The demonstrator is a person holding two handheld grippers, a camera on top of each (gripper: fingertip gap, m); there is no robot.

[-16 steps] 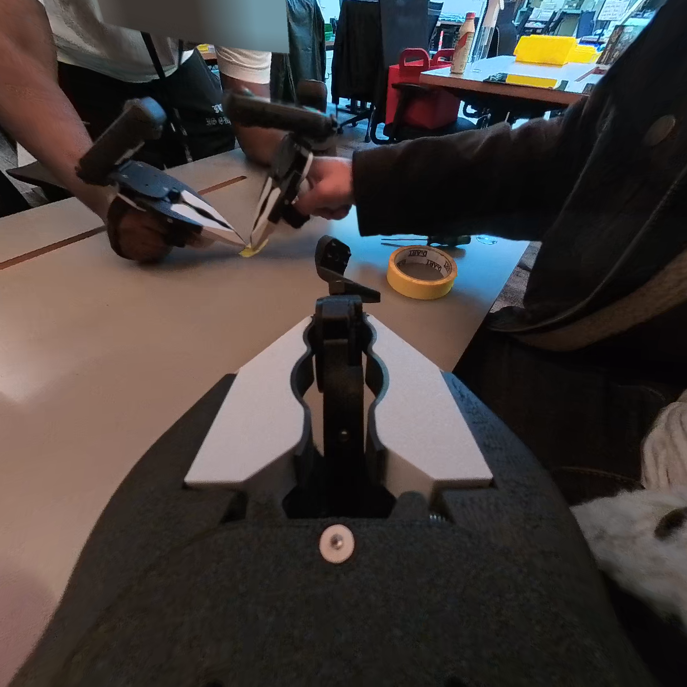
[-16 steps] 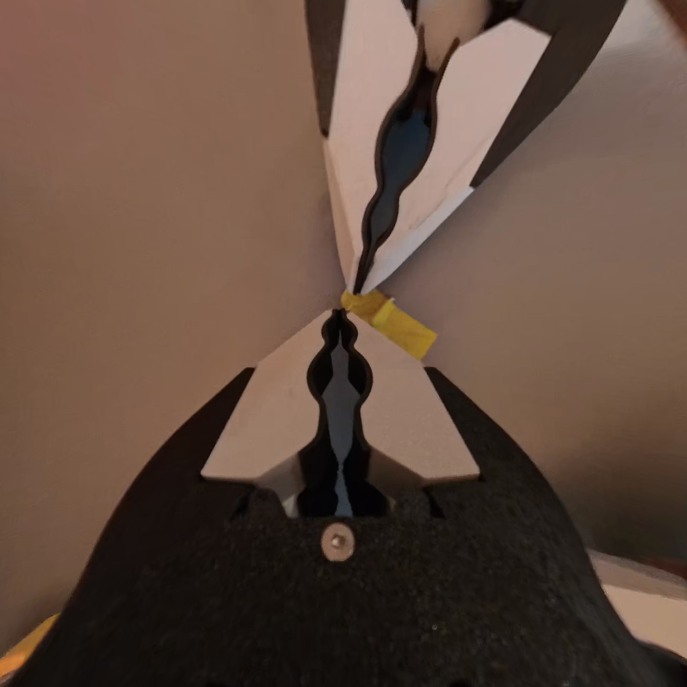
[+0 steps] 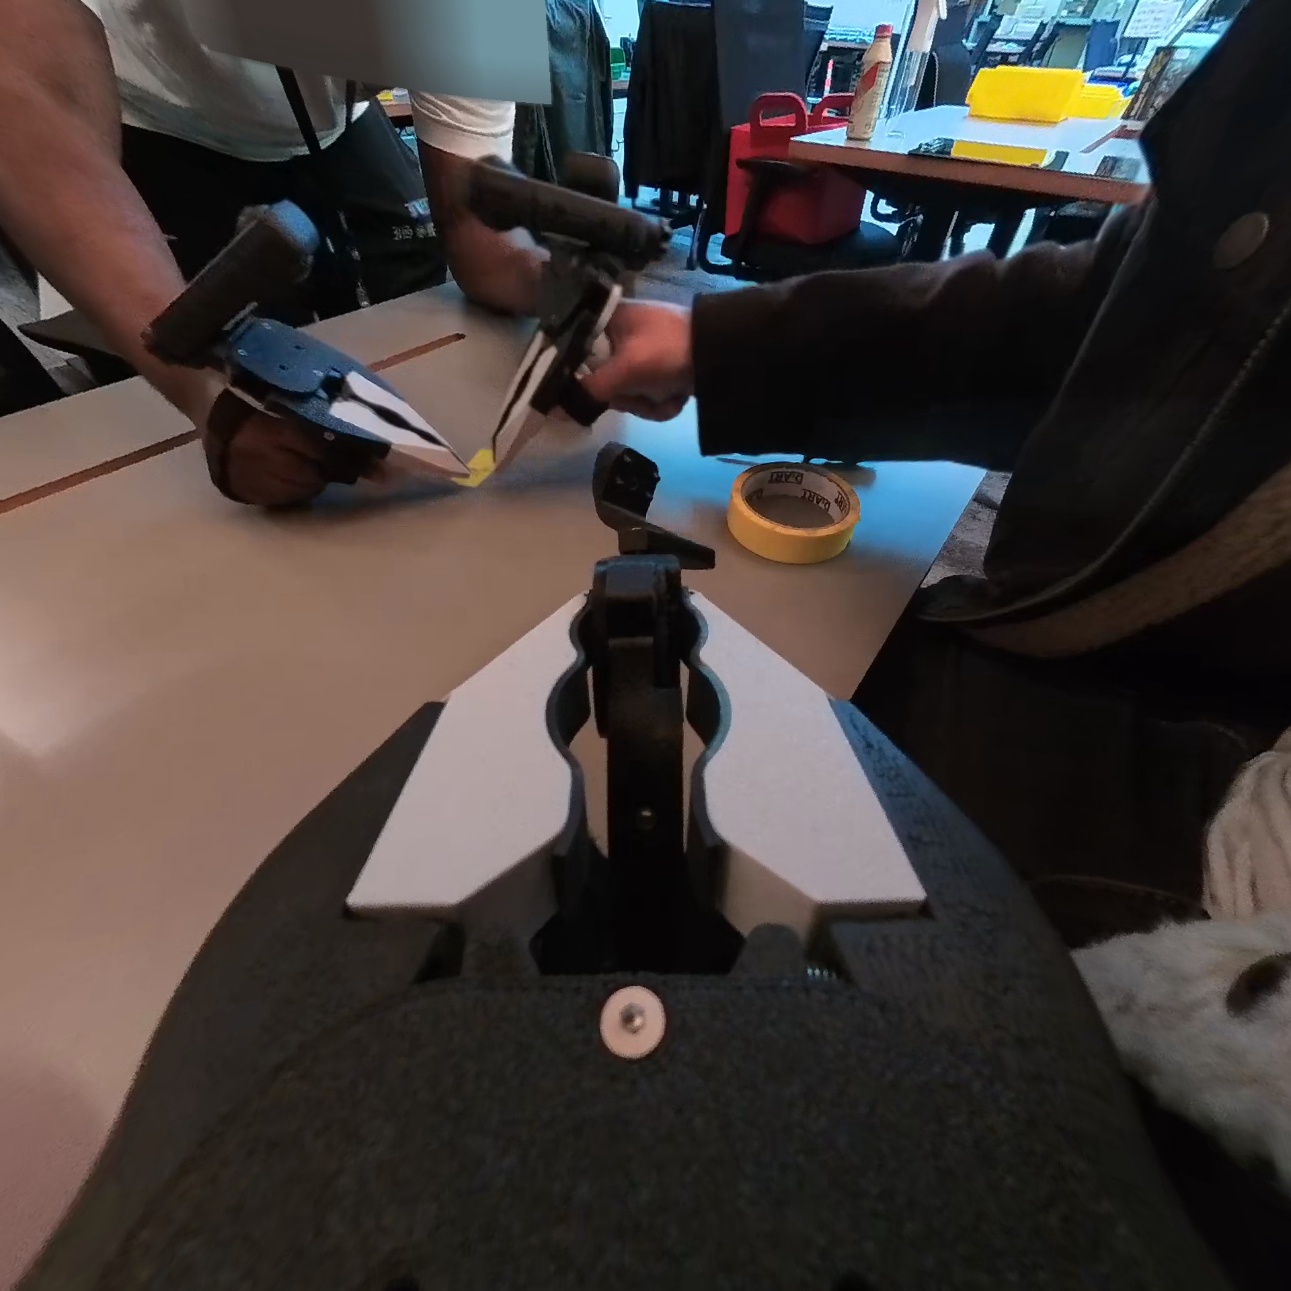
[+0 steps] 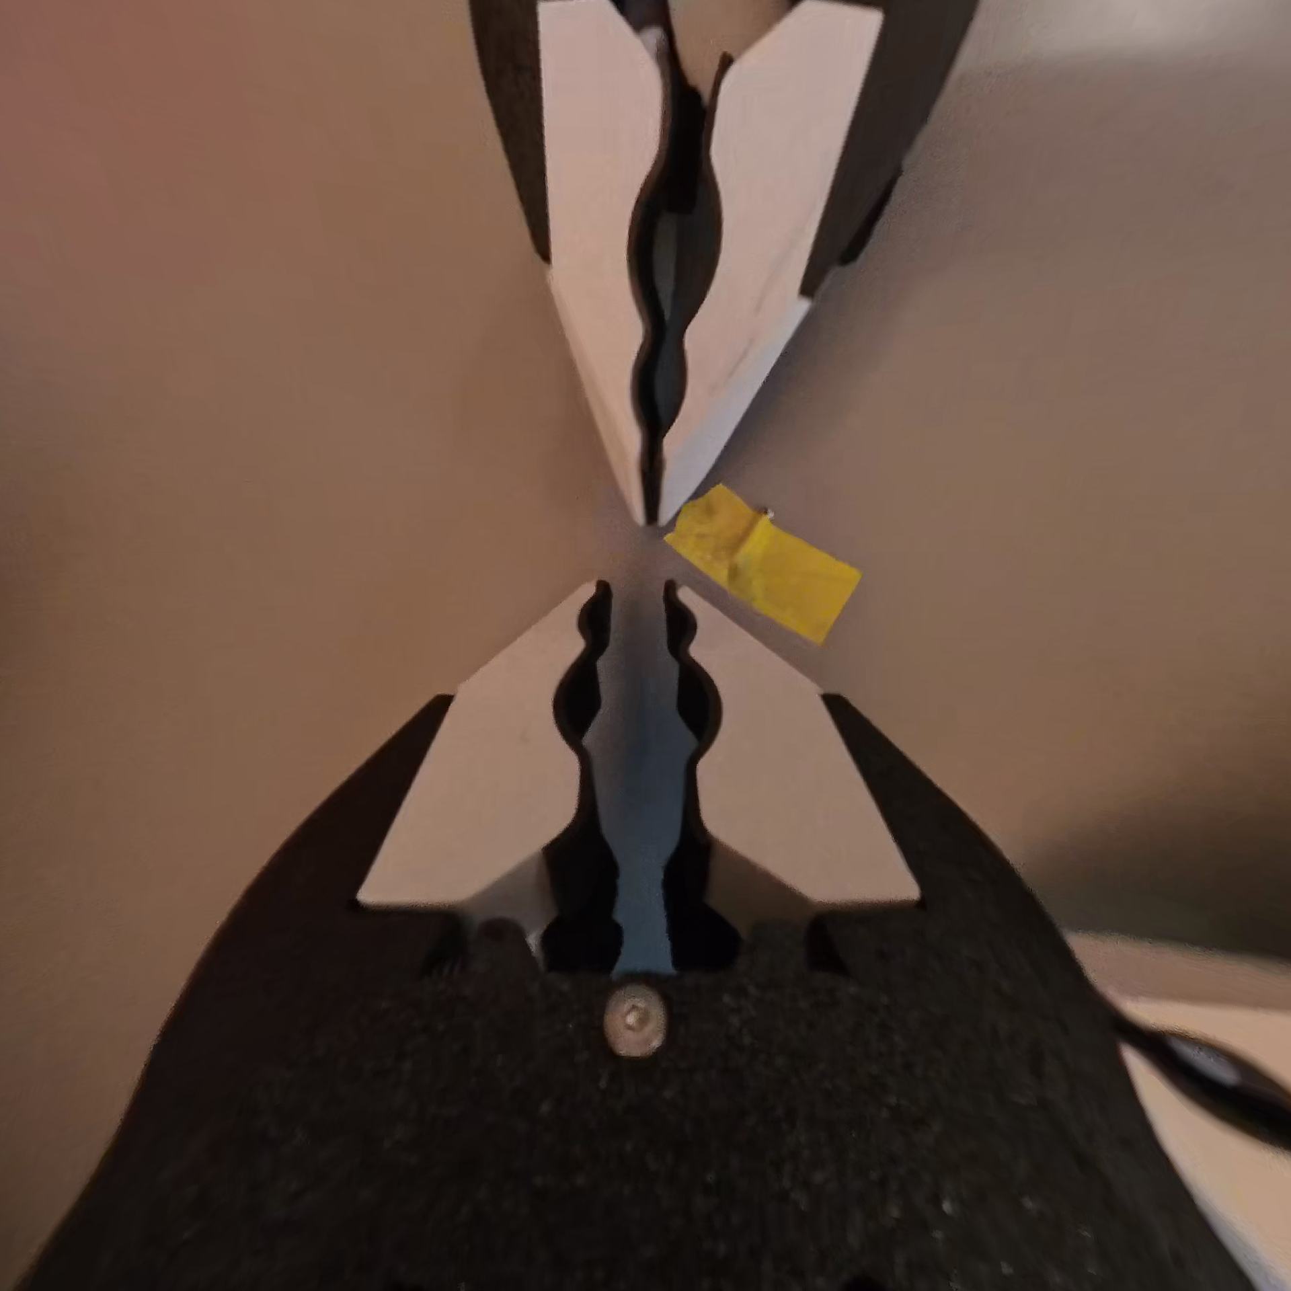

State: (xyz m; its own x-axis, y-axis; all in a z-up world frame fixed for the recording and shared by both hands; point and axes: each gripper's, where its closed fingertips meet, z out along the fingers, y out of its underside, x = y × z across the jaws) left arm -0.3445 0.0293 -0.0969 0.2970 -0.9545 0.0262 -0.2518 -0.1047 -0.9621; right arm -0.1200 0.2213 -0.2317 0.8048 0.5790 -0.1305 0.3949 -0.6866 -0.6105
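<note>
Tape scrap (image 4: 761,562), yellow and creased, lies on the worktop (image 4: 279,489), just right of the gap between the right tongs (image 4: 636,590) and another person's tongs (image 4: 650,517). I cannot tell whether the latter touch its corner. The right tongs stand narrowly parted and hold nothing. If they closed here they would likely pinch air, and the two sets of tips are near enough to knock together. The sticky scrap might also cling to one finger.

A dark-sleeved hand (image 3: 643,363) pitches the right tongs steeply down. The left tongs (image 3: 637,601) sit low and roughly level, clamped on a black part (image 3: 639,733) near a tape roll (image 3: 793,513) — slackening would likely drop it.
</note>
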